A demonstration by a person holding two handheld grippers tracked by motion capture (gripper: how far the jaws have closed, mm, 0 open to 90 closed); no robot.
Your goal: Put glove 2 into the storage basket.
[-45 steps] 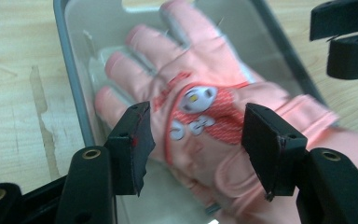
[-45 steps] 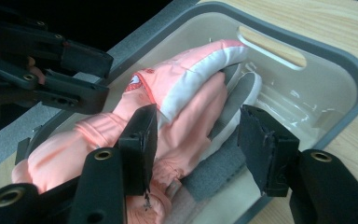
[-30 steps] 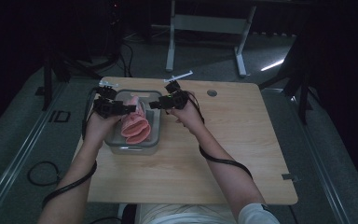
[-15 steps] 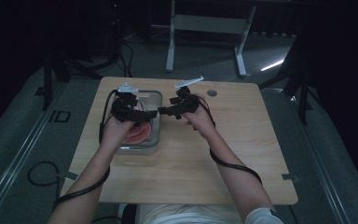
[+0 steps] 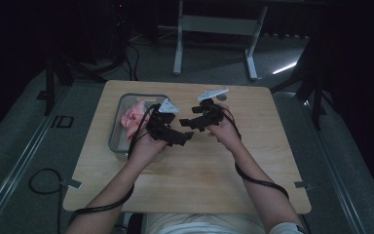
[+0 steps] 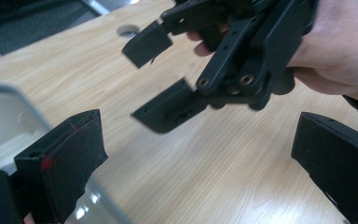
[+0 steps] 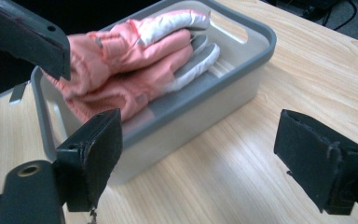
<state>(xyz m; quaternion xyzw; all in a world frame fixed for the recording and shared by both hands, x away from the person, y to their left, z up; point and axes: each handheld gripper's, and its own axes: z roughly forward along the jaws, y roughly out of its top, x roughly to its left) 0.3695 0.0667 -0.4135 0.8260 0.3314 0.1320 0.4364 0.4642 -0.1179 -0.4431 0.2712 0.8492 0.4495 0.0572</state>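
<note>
A pair of pink and white gloves [image 7: 135,70] lies in a grey bin [image 7: 261,32] on the left side of the wooden table [image 5: 199,165]; the high view shows the gloves [image 5: 132,119] piled at the bin's [image 5: 118,130] far end. My left gripper [image 5: 181,138] is just right of the bin above bare wood. Its jaws [image 6: 200,172] have just been opening and stand open and empty. My right gripper [image 5: 187,122] faces it from the right. Its jaws [image 7: 205,158] have also just been opening; they are open, empty, and point at the bin's side.
The right gripper [image 6: 168,74] hangs close in front of the left one, and a left jaw [image 7: 28,37] crosses the right gripper view's top left. A small round grommet [image 5: 221,97] sits near the table's far edge. A metal stand [image 5: 214,29] is behind the table.
Both hands have moved right, off the bin and over the bare table. The gloves stay in the bin. Both pairs of jaws look wider than before.
</note>
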